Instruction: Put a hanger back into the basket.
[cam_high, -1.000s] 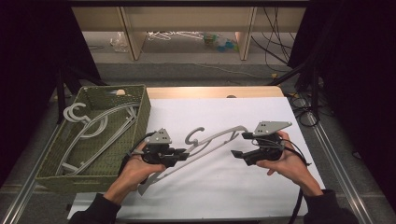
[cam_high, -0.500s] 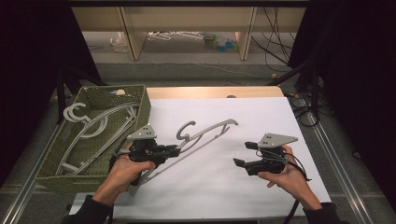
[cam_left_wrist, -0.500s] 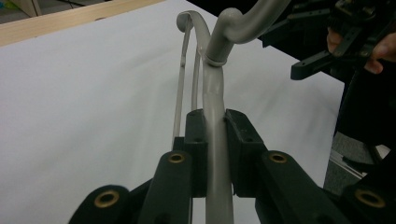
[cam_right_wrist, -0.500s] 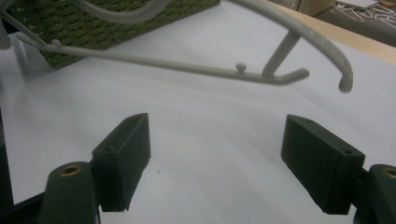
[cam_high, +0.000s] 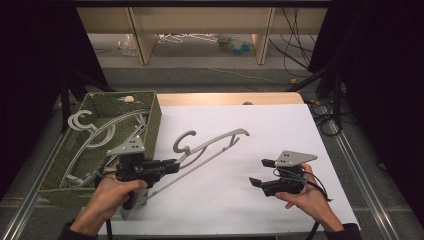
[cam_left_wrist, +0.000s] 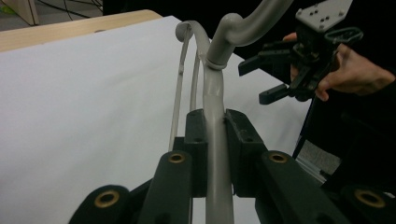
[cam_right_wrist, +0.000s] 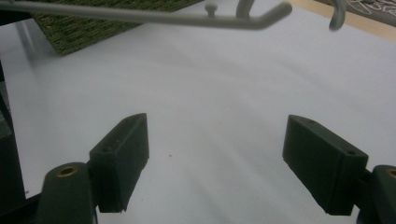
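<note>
A person sits at a table covered by a white paper sheet (cam_high: 260, 200), holding a black two-jaw gripper in each hand.

The left gripper (cam_high: 170, 165), at lower left of the high view, has its jaws clamped tight on one arm of a grey plastic clothes hanger (cam_high: 210, 148). In the left gripper view the hanger's (cam_left_wrist: 215, 116) shoulder bar runs straight up between the two closed pads. The hanger is lifted off the sheet, and its long axis slants from the gripper at lower left up to its free end at centre right, with the curled hook just left of centre.

The right gripper (cam_high: 262, 172), at lower right of the high view, holds nothing; its jaws stand wide apart. In the right gripper view the two pads frame bare white sheet, and the hanger's (cam_right_wrist: 154, 17) thin lower bar crosses the top of the frame, well apart from them.

A green woven basket (cam_high: 150, 117) sits at the left edge of the table, just left of the left gripper, with more grey hangers (cam_high: 92, 132) lying inside it.

The hanger lies up and to the left of the open right gripper, and its free end is the part nearest that hand. The left hand alone carries it, and the basket is the closest place to that hand, so the move likely turns on swinging the hanger's long axis toward the basket.
</note>
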